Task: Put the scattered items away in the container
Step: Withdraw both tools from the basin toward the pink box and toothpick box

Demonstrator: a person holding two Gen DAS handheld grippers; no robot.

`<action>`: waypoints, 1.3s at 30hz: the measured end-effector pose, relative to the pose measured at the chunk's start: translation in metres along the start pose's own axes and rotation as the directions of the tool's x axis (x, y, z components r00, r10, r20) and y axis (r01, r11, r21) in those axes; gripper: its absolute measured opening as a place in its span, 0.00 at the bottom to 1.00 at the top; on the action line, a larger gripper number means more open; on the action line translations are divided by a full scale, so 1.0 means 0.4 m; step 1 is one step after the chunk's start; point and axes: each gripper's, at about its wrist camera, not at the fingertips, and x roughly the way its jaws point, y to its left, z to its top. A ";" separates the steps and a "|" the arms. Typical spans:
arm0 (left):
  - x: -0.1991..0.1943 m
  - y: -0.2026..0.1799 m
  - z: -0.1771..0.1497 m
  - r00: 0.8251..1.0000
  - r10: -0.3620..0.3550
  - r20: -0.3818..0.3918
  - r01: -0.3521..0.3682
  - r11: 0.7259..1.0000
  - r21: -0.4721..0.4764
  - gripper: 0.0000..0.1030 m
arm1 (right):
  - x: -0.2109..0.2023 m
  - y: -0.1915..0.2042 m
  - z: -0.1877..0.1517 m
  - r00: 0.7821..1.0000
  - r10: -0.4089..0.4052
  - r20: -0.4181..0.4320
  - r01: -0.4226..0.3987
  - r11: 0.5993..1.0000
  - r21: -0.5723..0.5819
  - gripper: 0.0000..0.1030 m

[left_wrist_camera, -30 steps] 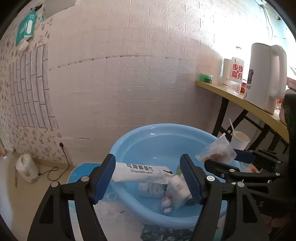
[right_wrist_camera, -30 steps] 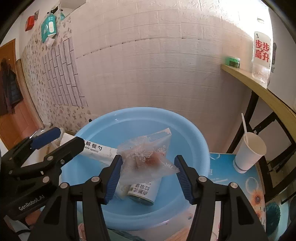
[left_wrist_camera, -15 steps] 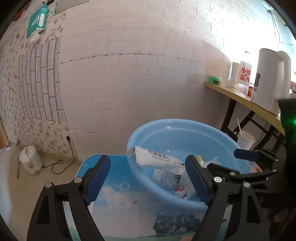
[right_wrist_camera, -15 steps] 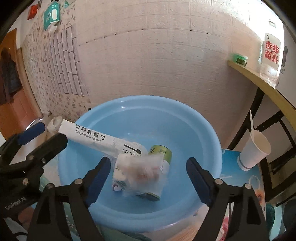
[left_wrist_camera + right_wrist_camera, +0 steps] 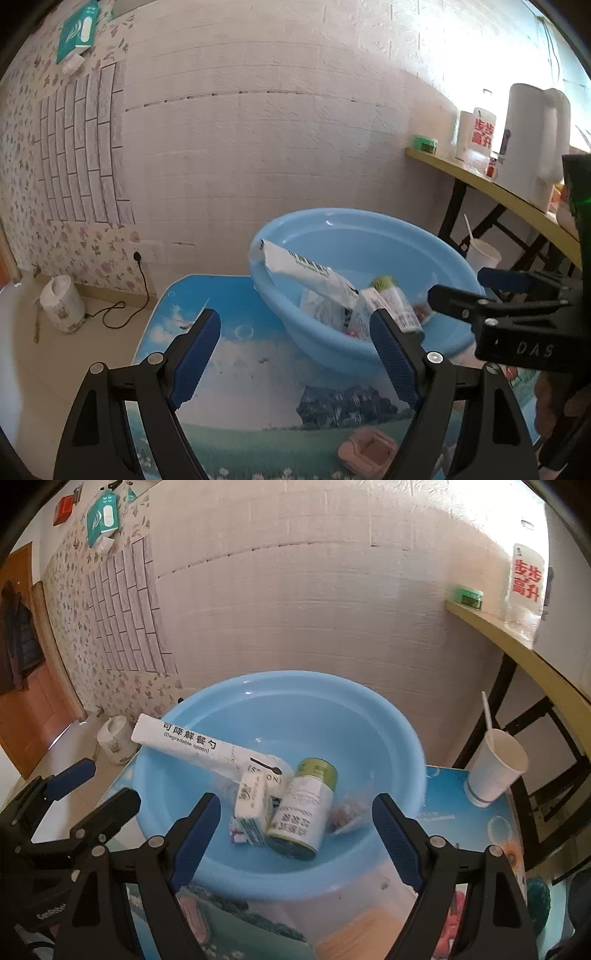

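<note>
Left tongs (image 5: 295, 354): jaws wide apart, nothing between the pads; they hang over the picture-print desk (image 5: 236, 354), beside the basin and outside its rim.

Right tongs (image 5: 293, 836): jaws wide apart, nothing gripped; they hang over the near rim of the blue basin (image 5: 388, 716), pointing down into it.

Basin stands on the desk, close to the white brick wall.

Contents of basin, right wrist view:
- long white spoon packet (image 5: 192, 744), one end propped on the left rim and sticking out past it, the other end down among the other items
- small white carton (image 5: 251, 808), tilted, touching the can
- green-topped can (image 5: 306, 808), lying on its side
- clear bag with brownish contents (image 5: 345, 814), blurred, just right of the can.

Outside the basin:
- white paper cup (image 5: 495, 771) with a straw, upright on the desk, right of the basin
- a pinkish object (image 5: 369, 452) on the desk near the left tongs; cannot tell what it is.
</note>
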 end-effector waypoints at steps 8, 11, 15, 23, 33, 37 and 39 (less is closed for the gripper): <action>-0.044 -0.030 -0.045 0.999 -0.021 -0.025 0.022 1.000 0.008 0.79 | -0.068 -0.034 -0.062 0.999 -0.037 -0.021 0.038 0.999 0.028 0.83; -0.060 -0.041 -0.062 0.999 -0.024 -0.028 0.024 1.000 0.010 0.79 | -0.097 -0.043 -0.085 0.999 -0.045 -0.022 0.046 0.998 0.033 0.83; -0.086 -0.057 -0.090 1.000 -0.017 -0.013 0.017 0.999 0.037 0.80 | -0.128 -0.052 -0.117 0.999 -0.045 -0.012 0.045 0.998 0.042 0.83; -0.103 -0.069 -0.138 0.998 -0.014 -0.053 0.016 0.999 0.037 0.79 | -0.139 -0.057 -0.183 0.999 -0.032 -0.036 0.034 0.998 0.053 0.83; -0.100 -0.081 -0.187 0.996 -0.016 -0.086 0.021 0.998 0.056 0.79 | -0.157 -0.074 -0.237 0.998 -0.038 -0.050 0.041 0.997 0.059 0.83; -0.090 -0.085 -0.199 0.995 -0.022 -0.099 0.029 0.997 0.067 0.79 | -0.160 -0.093 -0.258 0.997 -0.047 -0.058 0.051 0.997 0.063 0.83; -0.082 -0.089 -0.205 0.994 -0.027 -0.107 0.036 0.996 0.079 0.80 | -0.155 -0.103 -0.267 0.997 -0.047 -0.069 0.051 0.996 0.068 0.83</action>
